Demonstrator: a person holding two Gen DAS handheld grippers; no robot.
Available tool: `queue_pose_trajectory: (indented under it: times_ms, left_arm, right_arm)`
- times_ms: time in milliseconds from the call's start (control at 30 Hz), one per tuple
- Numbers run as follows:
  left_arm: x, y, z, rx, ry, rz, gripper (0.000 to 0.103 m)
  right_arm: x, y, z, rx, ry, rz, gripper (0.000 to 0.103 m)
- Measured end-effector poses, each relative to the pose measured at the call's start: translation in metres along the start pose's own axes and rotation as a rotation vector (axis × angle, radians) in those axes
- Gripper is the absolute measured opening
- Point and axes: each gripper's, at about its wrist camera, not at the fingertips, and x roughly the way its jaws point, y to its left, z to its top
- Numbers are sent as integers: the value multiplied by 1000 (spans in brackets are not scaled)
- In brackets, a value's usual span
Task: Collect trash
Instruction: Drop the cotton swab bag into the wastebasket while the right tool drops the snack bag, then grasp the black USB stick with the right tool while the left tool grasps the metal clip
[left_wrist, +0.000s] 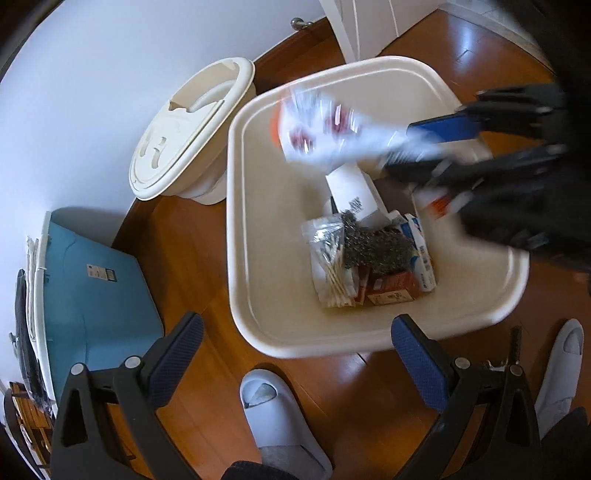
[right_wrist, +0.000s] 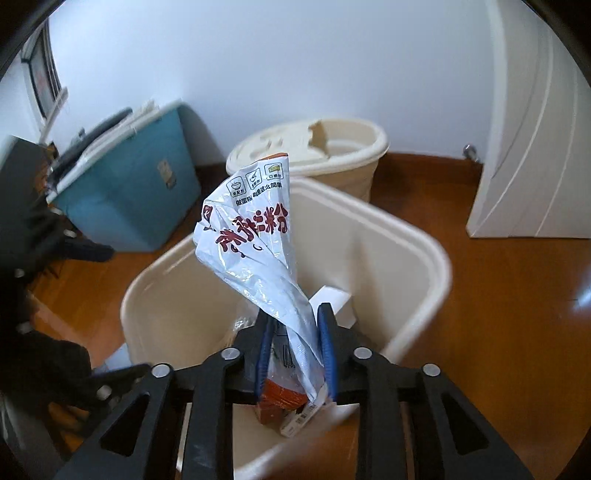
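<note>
The right gripper (right_wrist: 295, 350) is pinching a crumpled white food wrapper (right_wrist: 251, 236) between its blue-padded fingers (right_wrist: 327, 343), the grip narrow and sitting on the wrapper's lower, twisted end while the printed upper part is standing free toward 12 o'clock. The wrapper is hanging over the open mouth of the cream trash bin (right_wrist: 424, 251), inside the rim line as the right wrist view shows it. In the left wrist view the same wrapper (left_wrist: 325, 125) is blurring across the bin (left_wrist: 236, 229) toward 1 o'clock. Below it, already lying on the bin's bottom, are a bag of cotton swabs (left_wrist: 330, 258), a dark metal scourer (left_wrist: 373, 243) and small cartons (left_wrist: 391, 288). The left gripper (left_wrist: 295, 354) is hovering at 6 o'clock with fingers wide apart and holding nothing, just outside the near rim. Judged from here, the release should come with the fingers parting only while the whole wrapper is over the opening, since the light film could cling to a pad or drift onto the wooden floor (left_wrist: 192, 236). A lidded round pail (left_wrist: 192, 125) is standing at 10 o'clock.
</note>
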Motion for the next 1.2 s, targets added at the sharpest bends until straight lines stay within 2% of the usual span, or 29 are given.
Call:
queue_pose_trajectory:
  times_ms: [33,100,133,200,300,367,433,500,567,633,667,733,800,867,1000,1167,1200]
  left_arm:
    - [-3,-1,-2,-5,-1,-8,103]
    - [-8,-1,-6,-21,2,-25,103]
    - [-15,-1,-10,-43,-2,-42,103]
    - [-28,-3,-18,-74,-22,-82,103]
    - [-45,-19,-43,-89,-67,-143,103]
    - [-39,-46,-65,-64,-51,-196,103]
    - [-20,-77,-85,-33,13,-255,103]
    - [5,-113,-105,15,94,-333,103]
    - [20,-135,-118,50,142,-340,103]
    - [35,-147,-128,62,185,-329,103]
    - [42,-149,-131,58,208,-324,103]
    - [54,-151,-134,44,248,-317,103]
    - [61,-147,-134,14,252,-297,103]
    - [67,-143,-134,-15,251,-283,103]
    - [78,-138,-130,-76,227,-284,103]
    - [90,-157,-151,-103,206,-332,103]
    - [91,-165,-156,-92,205,-344,103]
  right_arm:
    - [7,2,-1,-3,29,-8,50]
    - [3,10,-3,-23,2,-13,69]
    - [-4,9,-5,-15,-11,-15,72]
    - [-28,2,-15,34,-74,-8,73]
    - [-87,-22,-60,164,-234,25,73]
    - [-110,-46,-109,264,-236,-66,73]
    - [-114,-71,-170,399,-120,-181,73]
    - [-101,-86,-238,524,45,-213,73]
    - [-78,-81,-298,571,214,-225,73]
    - [-60,-71,-332,603,301,-216,71]
    - [-50,-65,-343,600,331,-211,67]
    - [-30,-50,-353,546,369,-205,58]
    - [-17,-36,-351,501,387,-180,46]
    - [-9,-22,-346,416,399,-200,44]
    - [1,-12,-346,365,432,-220,44]
    - [4,2,-343,270,425,-247,43]
    - [3,6,-344,229,427,-255,36]
